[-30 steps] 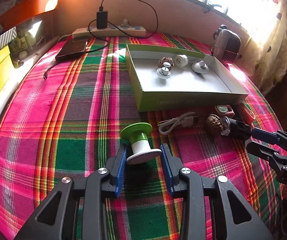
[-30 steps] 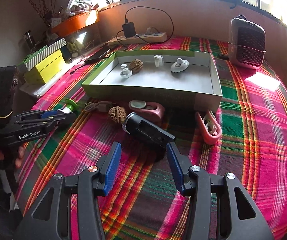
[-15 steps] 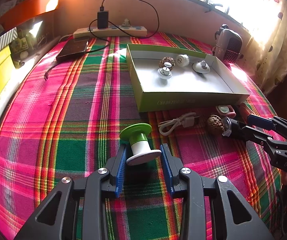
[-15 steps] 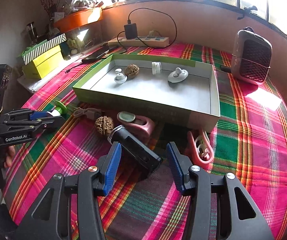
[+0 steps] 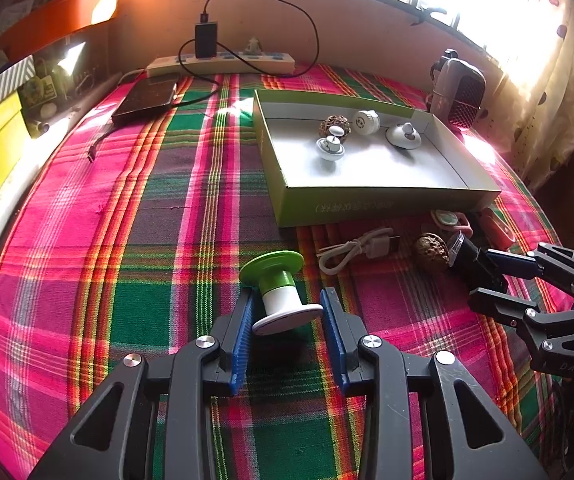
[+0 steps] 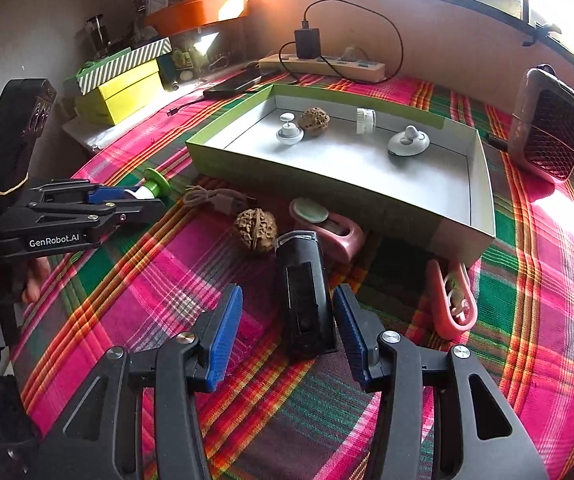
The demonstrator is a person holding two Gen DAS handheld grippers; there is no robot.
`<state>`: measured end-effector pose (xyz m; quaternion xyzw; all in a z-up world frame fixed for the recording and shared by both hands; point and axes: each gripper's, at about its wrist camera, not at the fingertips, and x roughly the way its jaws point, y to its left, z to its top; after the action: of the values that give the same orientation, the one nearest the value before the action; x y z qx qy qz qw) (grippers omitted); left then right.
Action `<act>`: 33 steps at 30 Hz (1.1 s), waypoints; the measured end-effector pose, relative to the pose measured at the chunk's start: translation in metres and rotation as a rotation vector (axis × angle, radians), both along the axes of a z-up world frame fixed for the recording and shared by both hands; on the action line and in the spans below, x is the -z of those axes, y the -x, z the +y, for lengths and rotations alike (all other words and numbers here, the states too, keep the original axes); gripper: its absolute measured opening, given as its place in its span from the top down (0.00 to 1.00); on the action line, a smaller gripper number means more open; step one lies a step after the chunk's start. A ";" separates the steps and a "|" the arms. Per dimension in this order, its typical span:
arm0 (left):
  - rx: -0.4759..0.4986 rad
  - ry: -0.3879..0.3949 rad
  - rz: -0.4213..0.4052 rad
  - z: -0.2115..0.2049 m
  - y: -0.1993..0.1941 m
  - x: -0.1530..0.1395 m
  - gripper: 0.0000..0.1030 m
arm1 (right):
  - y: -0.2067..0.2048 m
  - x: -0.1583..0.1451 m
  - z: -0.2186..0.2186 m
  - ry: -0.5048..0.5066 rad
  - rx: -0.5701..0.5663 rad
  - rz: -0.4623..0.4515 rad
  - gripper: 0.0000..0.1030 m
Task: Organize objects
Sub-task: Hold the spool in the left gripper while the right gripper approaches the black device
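Observation:
A green and white spool (image 5: 281, 292) lies on the plaid cloth between the open fingers of my left gripper (image 5: 287, 320); it also shows in the right wrist view (image 6: 151, 189). A black oblong device (image 6: 306, 292) lies between the open fingers of my right gripper (image 6: 287, 328), not gripped; the left wrist view shows it (image 5: 473, 264) with the right gripper (image 5: 503, 280) around it. A green-walled shallow box (image 6: 483, 184) holds a walnut (image 6: 315, 121), two white knobs and a small white cylinder.
On the cloth in front of the box lie a white cable (image 5: 357, 250), a loose walnut (image 6: 255, 230), a pink holder (image 6: 327, 222) and a pink clip (image 6: 451, 300). A heater (image 6: 547, 124), power strip (image 6: 323, 65), phone (image 5: 147, 96) and yellow boxes (image 6: 123, 90) ring the area.
My right gripper has moved forward and lined up so the black device now lies lengthwise between its fingers. The left gripper and spool have hardly moved.

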<state>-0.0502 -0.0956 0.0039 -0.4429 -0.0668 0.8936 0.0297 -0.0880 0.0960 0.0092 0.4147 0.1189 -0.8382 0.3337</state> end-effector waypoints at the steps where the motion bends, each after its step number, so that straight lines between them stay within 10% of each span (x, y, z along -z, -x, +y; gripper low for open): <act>1: -0.001 0.001 -0.001 0.000 0.000 0.000 0.70 | 0.001 0.002 -0.001 -0.009 0.010 -0.001 0.53; 27: -0.016 0.009 0.014 0.001 0.004 0.000 0.70 | 0.000 0.004 -0.007 -0.071 0.089 0.042 0.54; 33: -0.017 0.014 0.015 0.001 0.004 0.000 0.70 | 0.002 0.003 -0.004 -0.066 0.109 0.042 0.67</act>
<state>-0.0540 -0.0944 0.0038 -0.4360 -0.0643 0.8975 0.0196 -0.0898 0.0916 0.0058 0.4134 0.1307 -0.8593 0.2712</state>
